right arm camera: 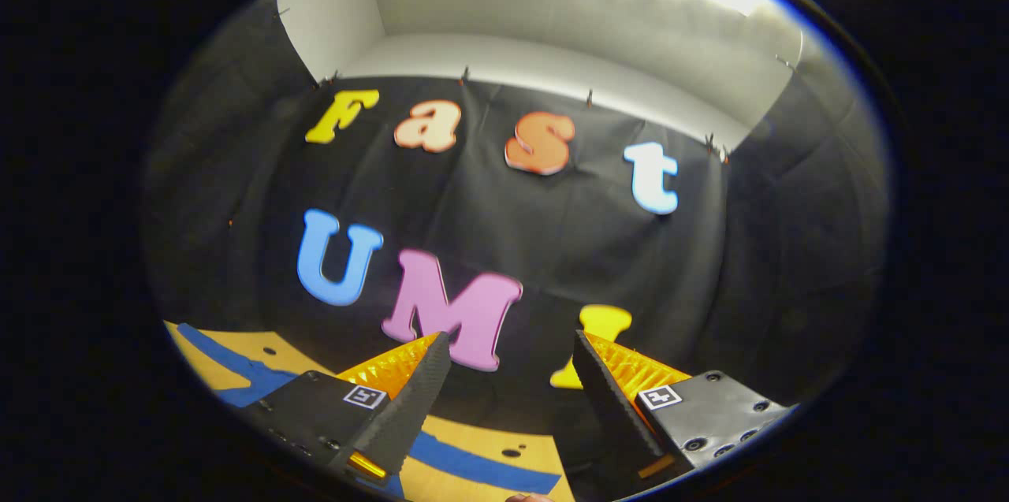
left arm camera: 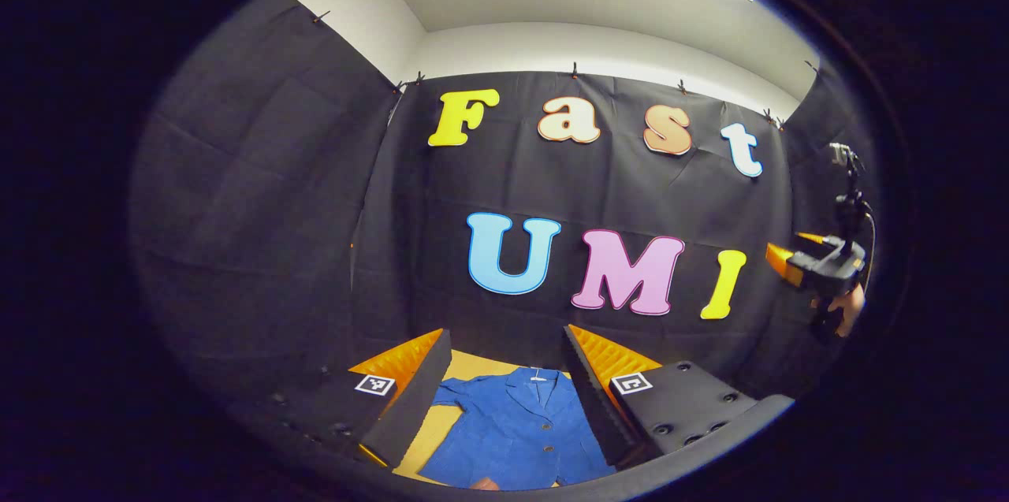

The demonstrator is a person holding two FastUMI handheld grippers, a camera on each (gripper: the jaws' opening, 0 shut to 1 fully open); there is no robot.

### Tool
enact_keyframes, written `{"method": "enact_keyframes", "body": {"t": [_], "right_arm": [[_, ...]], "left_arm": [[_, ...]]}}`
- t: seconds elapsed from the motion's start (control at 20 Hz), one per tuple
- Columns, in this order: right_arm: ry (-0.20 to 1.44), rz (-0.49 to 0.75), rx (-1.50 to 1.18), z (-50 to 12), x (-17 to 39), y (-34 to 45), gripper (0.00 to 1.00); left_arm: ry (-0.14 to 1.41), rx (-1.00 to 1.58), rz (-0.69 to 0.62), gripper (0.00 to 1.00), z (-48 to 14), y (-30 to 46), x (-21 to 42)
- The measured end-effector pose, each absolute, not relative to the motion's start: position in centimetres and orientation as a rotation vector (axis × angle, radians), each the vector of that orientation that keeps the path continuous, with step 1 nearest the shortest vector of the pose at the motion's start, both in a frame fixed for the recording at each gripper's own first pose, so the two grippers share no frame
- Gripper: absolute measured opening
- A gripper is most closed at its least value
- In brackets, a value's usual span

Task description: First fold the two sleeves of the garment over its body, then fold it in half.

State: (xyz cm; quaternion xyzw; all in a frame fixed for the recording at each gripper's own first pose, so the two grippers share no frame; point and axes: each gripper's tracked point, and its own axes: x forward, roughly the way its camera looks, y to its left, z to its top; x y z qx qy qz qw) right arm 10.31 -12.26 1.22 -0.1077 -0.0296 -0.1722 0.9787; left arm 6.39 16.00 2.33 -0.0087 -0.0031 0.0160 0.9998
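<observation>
1. garment [left arm camera: 516, 427], a blue buttoned jacket, is lying flat on the yellow table [left arm camera: 441, 427], showing between our left gripper [left arm camera: 508, 376] fingers, which we are holding wide apart above it, touching nothing.
2. we are holding our right gripper [right arm camera: 508, 376] open and empty too, with a blue sleeve [right arm camera: 473, 466] lying below its fingers.
</observation>
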Motion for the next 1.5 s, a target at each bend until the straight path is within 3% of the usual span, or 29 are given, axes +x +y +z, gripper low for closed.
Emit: {"method": "enact_keyframes", "body": {"t": [0.45, 0.9, 1.0, 1.05, 1.1, 1.2, 1.5], "right_arm": [[0.321, -0.532, -0.105, -24.7, 18.8, -25.6, 0.99], [0.658, -0.620, 0.124, -42.9, 19.5, -31.4, 1.00], [0.729, -0.688, 0.194, -45.6, 18.6, -32.5, 1.00], [0.745, -0.719, 0.226, -46.8, 18.3, -33.1, 0.95], [0.755, -0.746, 0.249, -47.7, 18.1, -33.7, 1.00], [0.777, -0.786, 0.293, -49.0, 17.3, -34.2, 1.00], [0.845, -0.792, 0.384, -51.7, 16.4, -33.5, 0.98]], "left_arm": [[0.097, 0.014, 0.051, 0.82, -1.7, 12.1, 17.9], [0.194, 0.066, -0.026, 0.82, -4.7, 8.7, 24.5], [0.213, 0.059, -0.030, 0.82, -5.4, 8.6, 25.5], [0.224, 0.054, -0.034, 0.82, -5.7, 8.5, 26.0], [0.236, 0.051, -0.034, 0.84, -6.1, 8.5, 26.4], [0.244, 0.047, -0.026, 0.82, -6.5, 8.8, 27.0], [0.268, 0.048, -0.032, 0.82, -7.6, 8.1, 28.3]]}}
